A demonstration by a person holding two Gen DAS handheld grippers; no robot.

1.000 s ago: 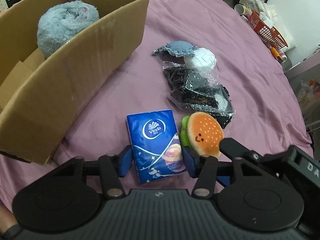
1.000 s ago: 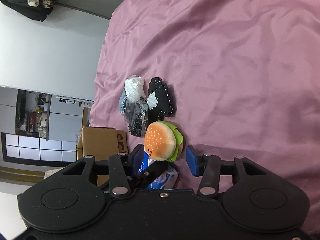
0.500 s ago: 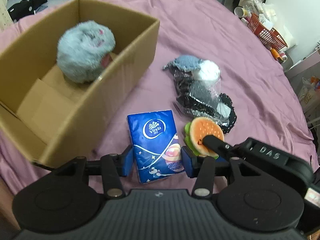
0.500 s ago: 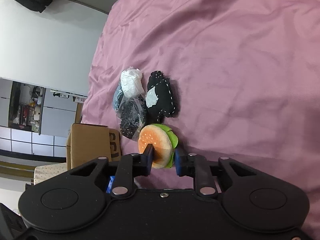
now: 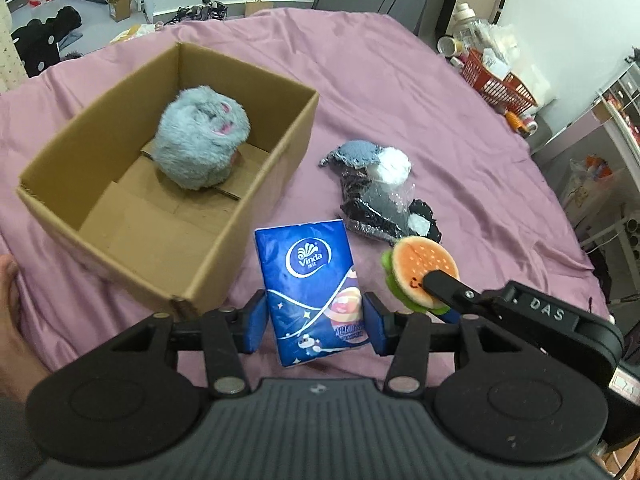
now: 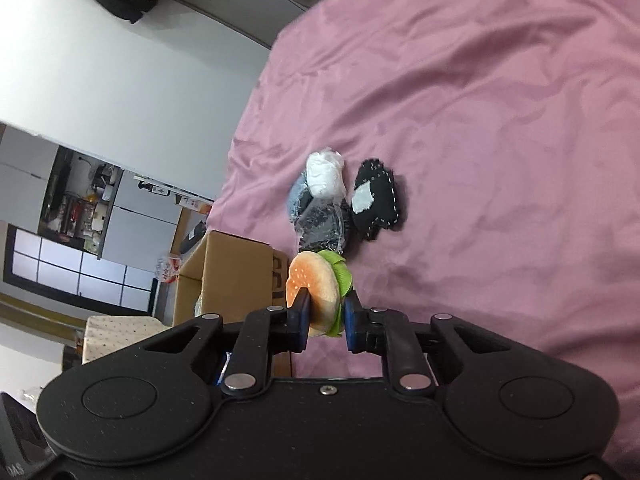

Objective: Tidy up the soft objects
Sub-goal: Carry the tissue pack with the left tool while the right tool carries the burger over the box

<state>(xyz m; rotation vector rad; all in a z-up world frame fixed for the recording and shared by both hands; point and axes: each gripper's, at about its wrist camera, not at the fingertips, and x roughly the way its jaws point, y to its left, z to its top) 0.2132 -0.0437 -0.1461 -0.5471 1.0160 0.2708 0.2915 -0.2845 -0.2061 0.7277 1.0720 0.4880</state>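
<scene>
L gripper [image 5: 316, 322]: both blue pads pressed against the sides of the blue Vinda tissue pack [image 5: 310, 286], clamped on its lower half. Pack stands out fwd from the pads, logo end farthest from the gripper; can't tell if it's lifted clear of the purple cloth [image 5: 420, 120].

R gripper [image 6: 325, 318]: clenched on the burger plush [image 6: 314, 290], one pad on the orange bun side, the other on the green lettuce side. Plush sticks out ahead of the fingertips. In the left wrist view the same plush [image 5: 422, 274] sits just right of the tissue pack, w/ the R gripper's black finger across its smiley face.

Beyond the plush: clear bag of dark stuff [image 5: 374, 210], w/ a white wad [image 5: 390, 162] and a grey knit piece [image 5: 356, 152] at its far end; a black felt piece w/ white stitching [image 6: 376, 200] lies touching the bag. All on the cloth, near the plush but apart from both grippers.

Left of the tissue pack: open cardboard box [image 5: 248, 216] on the cloth, grey fluffy plush [image 5: 200, 136] inside toward its far end, rest of box floor bare. Near box corner is just beside the L gripper's left pad.

A hand [image 5: 12, 320] shows at the left edge. Red basket [image 5: 500, 88] w/ clutter sits off the far right of the cloth.
</scene>
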